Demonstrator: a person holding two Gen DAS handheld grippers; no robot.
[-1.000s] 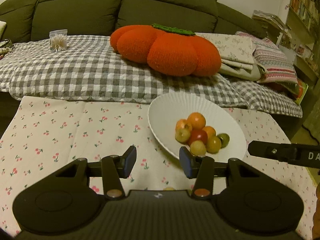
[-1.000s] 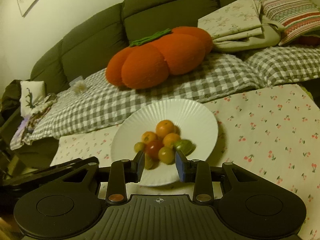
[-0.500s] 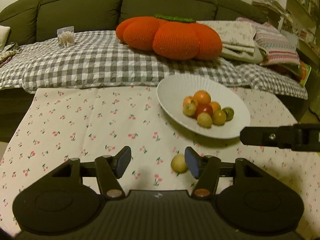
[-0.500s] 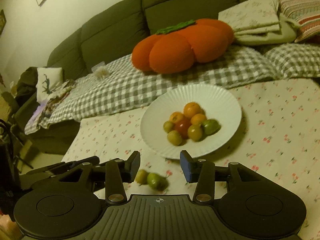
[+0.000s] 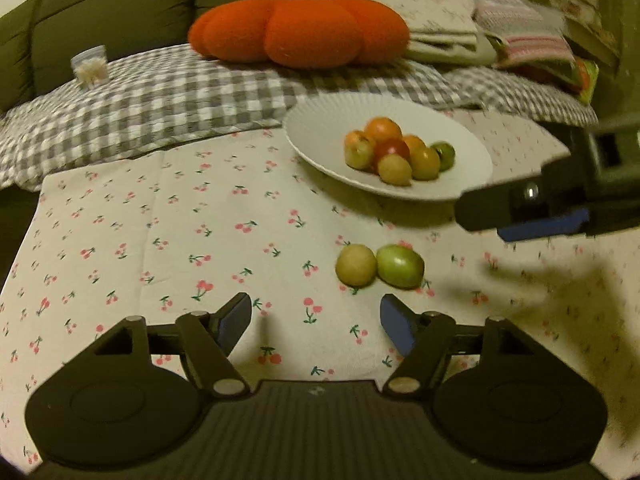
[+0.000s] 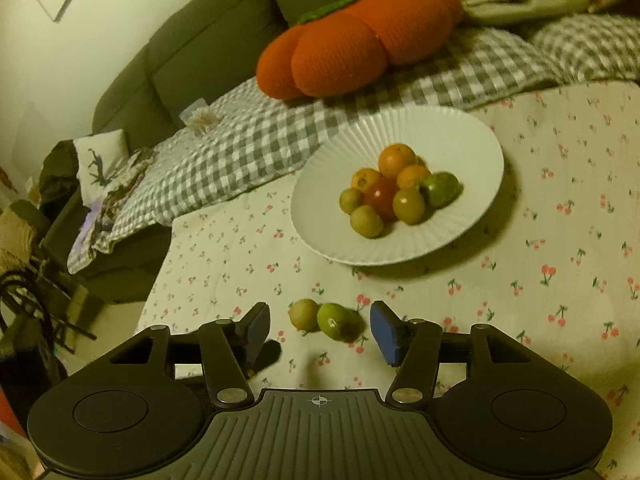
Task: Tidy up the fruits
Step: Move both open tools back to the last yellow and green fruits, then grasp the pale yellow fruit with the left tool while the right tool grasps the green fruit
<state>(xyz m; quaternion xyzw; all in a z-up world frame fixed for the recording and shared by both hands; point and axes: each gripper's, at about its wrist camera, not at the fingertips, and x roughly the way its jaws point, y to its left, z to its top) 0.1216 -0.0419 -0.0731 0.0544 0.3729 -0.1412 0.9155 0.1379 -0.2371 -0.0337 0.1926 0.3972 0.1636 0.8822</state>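
A white ribbed plate (image 5: pixel 320 128) (image 6: pixel 472 132) holds a pile of several small orange, red, yellow and green fruits (image 5: pixel 396 152) (image 6: pixel 396 188). A yellow fruit (image 5: pixel 355 265) (image 6: pixel 303 313) and a green fruit (image 5: pixel 400 266) (image 6: pixel 335 320) lie side by side on the cherry-print cloth (image 5: pixel 180 220), in front of the plate. My left gripper (image 5: pixel 316 322) is open and empty, just short of the two loose fruits. My right gripper (image 6: pixel 318 324) is open and empty, its jaws on either side of the two fruits; it also shows at the right of the left wrist view (image 5: pixel 520 208).
Behind the table is a green sofa (image 5: pixel 120 4) with a grey checked blanket (image 5: pixel 180 92), an orange pumpkin cushion (image 5: pixel 300 32) (image 6: pixel 360 40), folded cloths (image 5: pixel 444 28) and a small clear cup (image 5: pixel 90 66). Left of the table in the right wrist view is floor clutter (image 6: pixel 40 260).
Both grippers have pulled back and away from the plate. The two loose fruits on the cloth have come into view. The right gripper's jaws have opened wider.
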